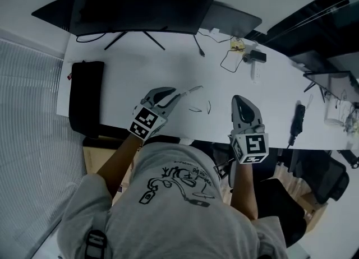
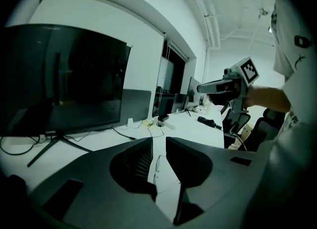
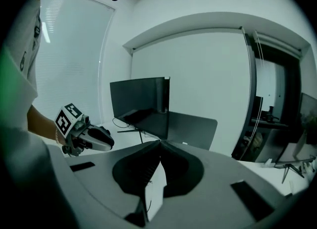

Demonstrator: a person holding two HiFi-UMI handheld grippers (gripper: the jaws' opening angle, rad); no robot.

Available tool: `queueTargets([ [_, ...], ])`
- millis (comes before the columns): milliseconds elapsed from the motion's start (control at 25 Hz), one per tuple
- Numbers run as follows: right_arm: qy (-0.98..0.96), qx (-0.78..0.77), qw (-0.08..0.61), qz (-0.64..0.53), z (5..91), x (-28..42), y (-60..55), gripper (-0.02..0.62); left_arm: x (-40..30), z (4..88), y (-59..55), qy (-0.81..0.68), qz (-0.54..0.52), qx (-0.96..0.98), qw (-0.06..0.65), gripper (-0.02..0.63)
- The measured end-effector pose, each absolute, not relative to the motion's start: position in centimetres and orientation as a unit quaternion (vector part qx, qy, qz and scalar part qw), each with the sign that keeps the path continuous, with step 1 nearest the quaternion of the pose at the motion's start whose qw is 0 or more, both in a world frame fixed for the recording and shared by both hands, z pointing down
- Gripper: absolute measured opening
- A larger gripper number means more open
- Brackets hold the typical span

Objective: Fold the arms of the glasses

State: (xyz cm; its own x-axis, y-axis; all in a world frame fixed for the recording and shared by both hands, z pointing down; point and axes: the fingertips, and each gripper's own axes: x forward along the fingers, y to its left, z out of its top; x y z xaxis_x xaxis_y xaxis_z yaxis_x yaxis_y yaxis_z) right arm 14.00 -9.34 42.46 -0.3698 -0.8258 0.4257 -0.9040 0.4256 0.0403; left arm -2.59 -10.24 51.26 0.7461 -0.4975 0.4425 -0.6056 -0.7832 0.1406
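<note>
Thin wire-framed glasses (image 1: 200, 107) lie on the white table (image 1: 140, 67) between my two grippers, their arms spread out. My left gripper (image 1: 180, 94) hovers just left of them, jaws a narrow gap apart with nothing between them. In the left gripper view a lens and one arm of the glasses (image 2: 157, 166) show on the table through that gap, beyond the left gripper (image 2: 159, 141). My right gripper (image 1: 238, 100) stays a little to the right of the glasses and apart from them. In its own view the right gripper (image 3: 160, 142) has its jaw tips touching and holds nothing.
A wide dark monitor (image 1: 140, 5) stands at the back, with a second dark screen (image 1: 230, 19) beside it. A black case (image 1: 85, 98) lies at the left edge. Cables and small items (image 1: 242, 53) sit at the back right, and a black tool (image 1: 297, 120) lies far right.
</note>
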Motion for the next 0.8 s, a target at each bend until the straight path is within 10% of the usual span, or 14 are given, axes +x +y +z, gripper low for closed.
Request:
queueTargets([
  [800,-0.778,0.536,0.277,0.175,58.2,16.5,-8.9,0.009,-1.4,64.2,-9.5,-0.218,0.327,0.901,0.181,0.1],
])
